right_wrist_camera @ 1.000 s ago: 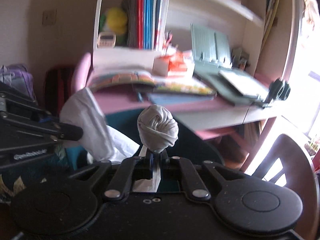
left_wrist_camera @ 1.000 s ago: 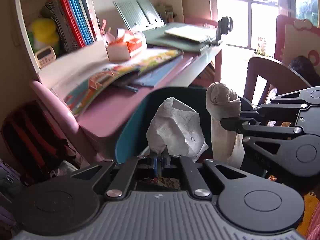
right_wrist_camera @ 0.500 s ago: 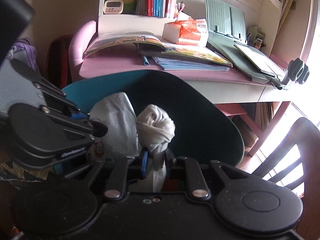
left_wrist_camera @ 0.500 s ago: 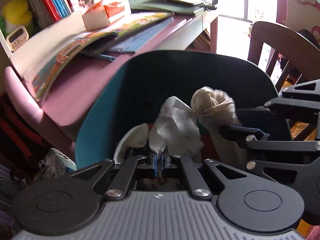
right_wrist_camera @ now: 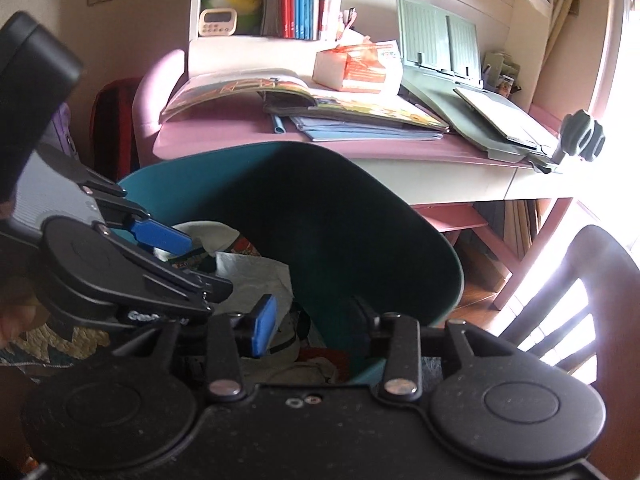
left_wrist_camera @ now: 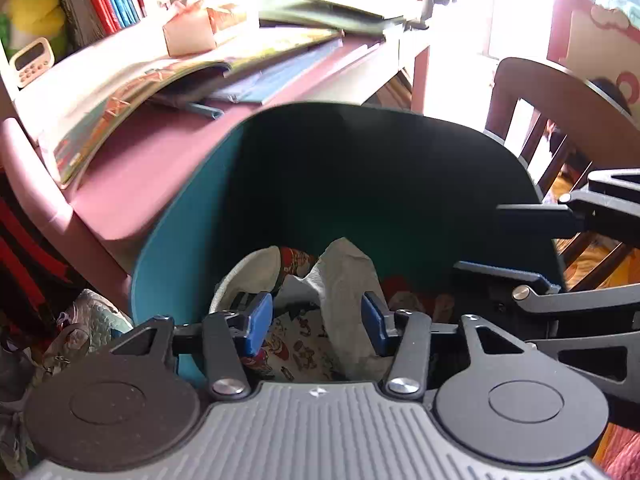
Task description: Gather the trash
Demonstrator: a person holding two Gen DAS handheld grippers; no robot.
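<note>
A teal trash bin fills the middle of both views, its inside dark. My left gripper hangs over its mouth with the jaws opening. A crumpled white paper stands loose between the blue pads, and neither pad presses on it. The same paper lies in the bin in the right wrist view, on printed wrappers. My right gripper is also over the bin with its jaws opening and nothing held between them. The knotted white wad is no longer in its jaws. Each gripper sees the other: right gripper, left gripper.
Right behind the bin is a pink desk with open books and a tissue box. A wooden chair is at the right. Bags sit on the floor to the left, beside the bin.
Both grippers came down over the bin and went from shut to open. The crumpled paper and the knotted wad left the pads and dropped into the bin.
</note>
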